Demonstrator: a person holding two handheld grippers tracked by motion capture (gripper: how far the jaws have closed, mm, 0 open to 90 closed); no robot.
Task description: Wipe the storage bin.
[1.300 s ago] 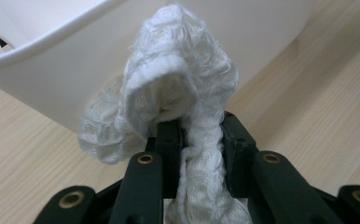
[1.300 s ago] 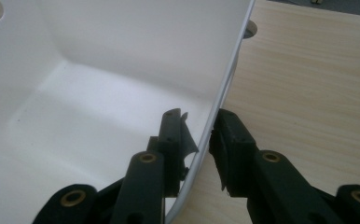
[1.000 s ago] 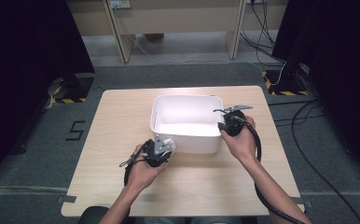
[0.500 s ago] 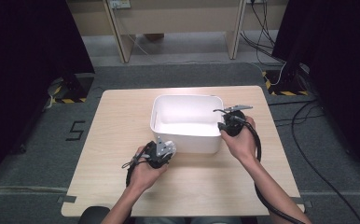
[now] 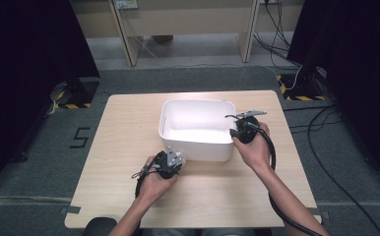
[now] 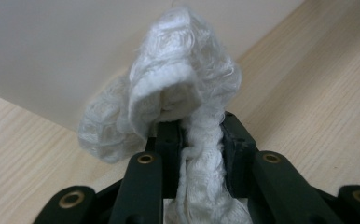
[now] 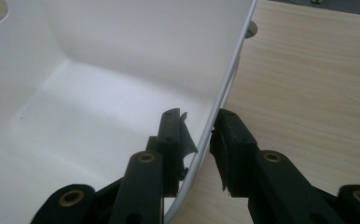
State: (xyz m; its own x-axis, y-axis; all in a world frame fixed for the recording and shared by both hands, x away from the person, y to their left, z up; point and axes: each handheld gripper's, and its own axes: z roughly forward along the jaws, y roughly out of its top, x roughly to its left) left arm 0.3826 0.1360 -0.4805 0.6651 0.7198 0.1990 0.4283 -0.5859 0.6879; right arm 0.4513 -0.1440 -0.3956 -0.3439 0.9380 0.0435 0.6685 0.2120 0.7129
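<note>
Left gripper view: left gripper (image 6: 194,135) clamped on a white fluffy cloth (image 6: 178,93), wad bunched over the jaw tips, just beside the tub's outer wall
Cloth handling: judged light, soft, floppy, not fragile; pinch a thick fold so loose yarn does not slip out
Table (image 5: 129,128): pale wood, cloth held low over its near part
Right gripper (image 7: 201,135): jaws astride the right rim of the white tub (image 5: 198,129), pads close on the wall, steadying it
Tub: stiff thin plastic, smooth, likely slippery
</note>
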